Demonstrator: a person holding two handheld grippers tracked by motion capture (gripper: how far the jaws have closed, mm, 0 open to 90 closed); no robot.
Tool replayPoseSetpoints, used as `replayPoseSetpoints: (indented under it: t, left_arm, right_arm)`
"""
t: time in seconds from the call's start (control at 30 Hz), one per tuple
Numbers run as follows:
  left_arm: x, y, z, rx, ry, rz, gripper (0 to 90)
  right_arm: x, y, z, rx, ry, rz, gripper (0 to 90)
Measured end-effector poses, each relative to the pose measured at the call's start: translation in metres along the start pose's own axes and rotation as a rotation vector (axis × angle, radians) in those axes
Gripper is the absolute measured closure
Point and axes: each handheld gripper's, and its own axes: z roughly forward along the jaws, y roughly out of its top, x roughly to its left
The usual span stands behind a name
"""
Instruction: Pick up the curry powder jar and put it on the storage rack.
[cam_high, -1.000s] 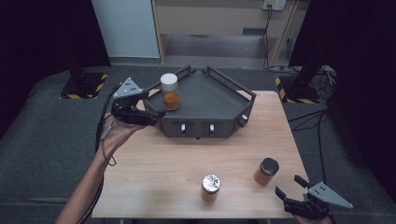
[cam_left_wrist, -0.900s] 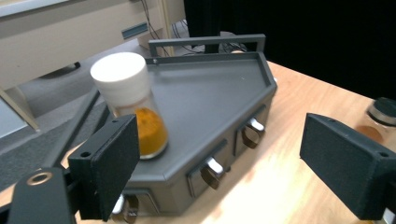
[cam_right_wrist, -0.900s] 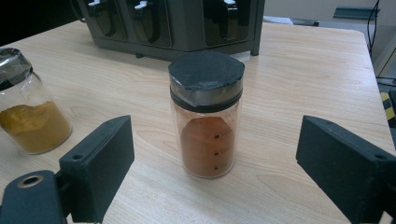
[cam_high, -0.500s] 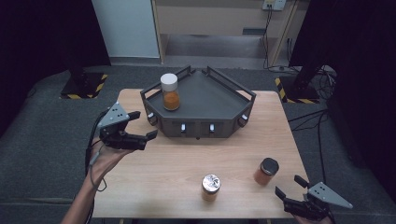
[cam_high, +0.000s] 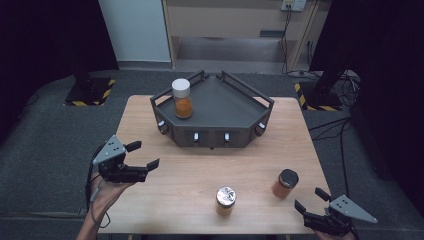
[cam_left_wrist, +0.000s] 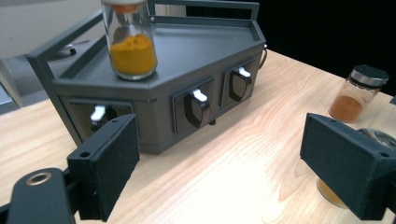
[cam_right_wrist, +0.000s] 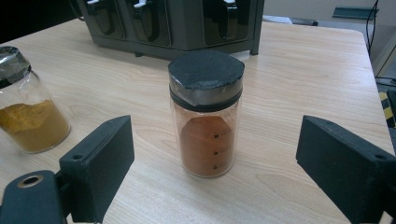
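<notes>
As seen from the high view, the dark rack (cam_high: 215, 112) stands at the far middle of the bench (cam_high: 165, 200), with a white-capped jar (cam_high: 182, 98) of yellow powder on its left corner. Left of the rack and nearer the person, the left tongs (cam_high: 146, 155) hover at the bench edge, jaws spread and holding nothing. A silver-capped jar (cam_high: 225, 199) stands in front of the rack; a black-capped jar (cam_high: 285, 183) stands to its right, just beyond the right tongs (cam_high: 311, 199), which are released.

Left gripper view: the released jaws frame the rack (cam_left_wrist: 187, 93), with the white-capped jar (cam_left_wrist: 130, 42) on its top deck and the silver-capped jar (cam_left_wrist: 343, 186) partly behind one jaw.

Right gripper view: the black-capped jar (cam_right_wrist: 206, 112) of orange-brown powder stands upright ahead of the spread jaws, untouched, in front of the rack (cam_right_wrist: 177, 23).
</notes>
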Motion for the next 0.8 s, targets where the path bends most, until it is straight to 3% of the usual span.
replayPoseSetpoints:
  t: [0.37, 0.8]
  left_arm:
    - [0.0, -0.045, -0.004, -0.029, 0.0, -0.077, 10.8]
    - [-0.003, -0.078, -0.005, -0.009, 0.028, -0.106, 10.9]
  right_arm:
    - [0.001, 0.001, 0.0, 0.005, 0.0, -0.001, 11.3]
    - [0.001, 0.001, 0.001, 0.009, 0.002, -0.008, 11.3]
